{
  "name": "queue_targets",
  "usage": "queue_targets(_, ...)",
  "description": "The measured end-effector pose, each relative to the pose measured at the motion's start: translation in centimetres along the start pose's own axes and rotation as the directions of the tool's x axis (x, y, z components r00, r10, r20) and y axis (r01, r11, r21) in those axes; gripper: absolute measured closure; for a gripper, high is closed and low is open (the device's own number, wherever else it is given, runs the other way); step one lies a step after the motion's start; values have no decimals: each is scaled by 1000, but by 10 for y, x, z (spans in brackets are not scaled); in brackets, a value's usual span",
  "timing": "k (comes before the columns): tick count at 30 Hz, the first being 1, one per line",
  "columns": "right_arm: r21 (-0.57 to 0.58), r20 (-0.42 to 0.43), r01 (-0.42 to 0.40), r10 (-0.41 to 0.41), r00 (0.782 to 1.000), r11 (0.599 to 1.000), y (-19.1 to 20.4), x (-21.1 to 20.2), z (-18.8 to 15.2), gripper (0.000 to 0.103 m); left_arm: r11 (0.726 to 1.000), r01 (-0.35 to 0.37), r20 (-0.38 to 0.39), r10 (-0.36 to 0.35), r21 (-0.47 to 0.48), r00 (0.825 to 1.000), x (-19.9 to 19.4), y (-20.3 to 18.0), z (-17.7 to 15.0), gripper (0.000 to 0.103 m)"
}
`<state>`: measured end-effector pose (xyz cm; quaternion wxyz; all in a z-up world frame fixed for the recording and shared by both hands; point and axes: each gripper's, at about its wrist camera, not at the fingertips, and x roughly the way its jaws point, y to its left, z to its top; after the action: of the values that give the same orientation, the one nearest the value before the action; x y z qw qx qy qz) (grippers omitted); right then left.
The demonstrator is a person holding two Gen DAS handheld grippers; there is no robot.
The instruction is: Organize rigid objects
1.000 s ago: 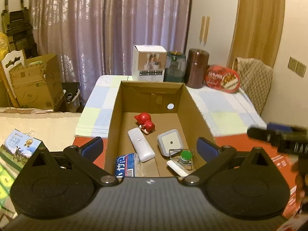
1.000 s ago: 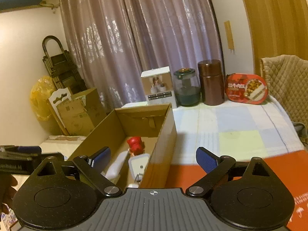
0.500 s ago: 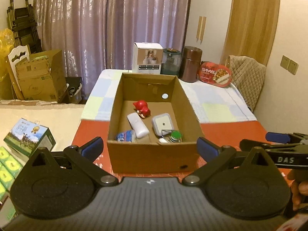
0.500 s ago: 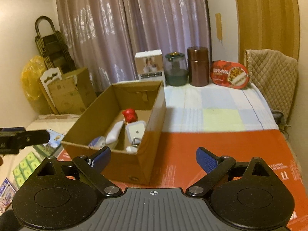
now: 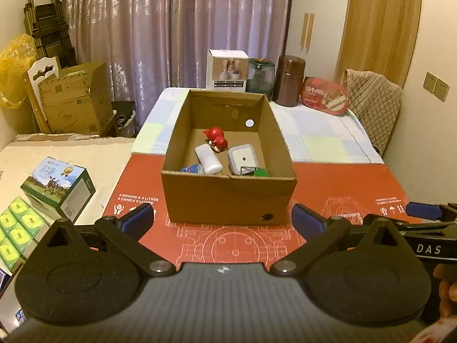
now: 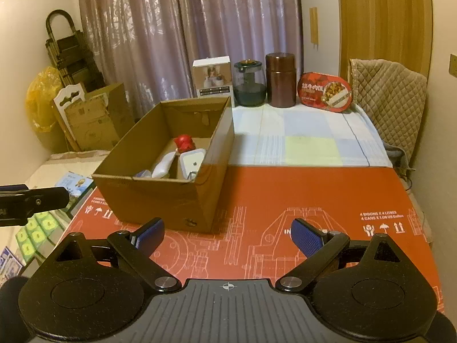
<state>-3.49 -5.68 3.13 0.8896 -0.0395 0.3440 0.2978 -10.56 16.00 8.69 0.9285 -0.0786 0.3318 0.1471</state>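
An open cardboard box (image 5: pixel 228 197) stands on a red printed sheet (image 5: pixel 342 183); it also shows in the right wrist view (image 6: pixel 160 197). Inside lie a red figurine (image 5: pixel 217 138), a white oblong device (image 5: pixel 208 158), a grey-white square device (image 5: pixel 243 160), a green-capped item (image 5: pixel 261 173) and a blue packet (image 5: pixel 191 168). My left gripper (image 5: pixel 222 220) is open and empty, in front of the box. My right gripper (image 6: pixel 227 235) is open and empty, in front and to the right of the box; the figurine (image 6: pixel 184 142) shows there too.
A white carton (image 5: pixel 227 70), a glass jar (image 5: pixel 260 75), a brown canister (image 5: pixel 291 80) and a red food tub (image 5: pixel 324 95) stand at the back of the checked cloth. A green carton (image 5: pixel 58 188) and tissue packs (image 5: pixel 17 228) lie left. A quilted chair (image 5: pixel 374 100) stands right.
Both grippers have pulled back from the box and toward me, so the box looks smaller and its front wall shows. Both stay open and empty.
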Motion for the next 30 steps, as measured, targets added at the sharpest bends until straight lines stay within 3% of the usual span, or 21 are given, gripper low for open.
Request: queue_targets(30, 15, -9, -13, 13, 1000, 1000, 7, -13, -7, 10, 996, -35, 17, 34, 84, 999, -16, -18, -18, 2)
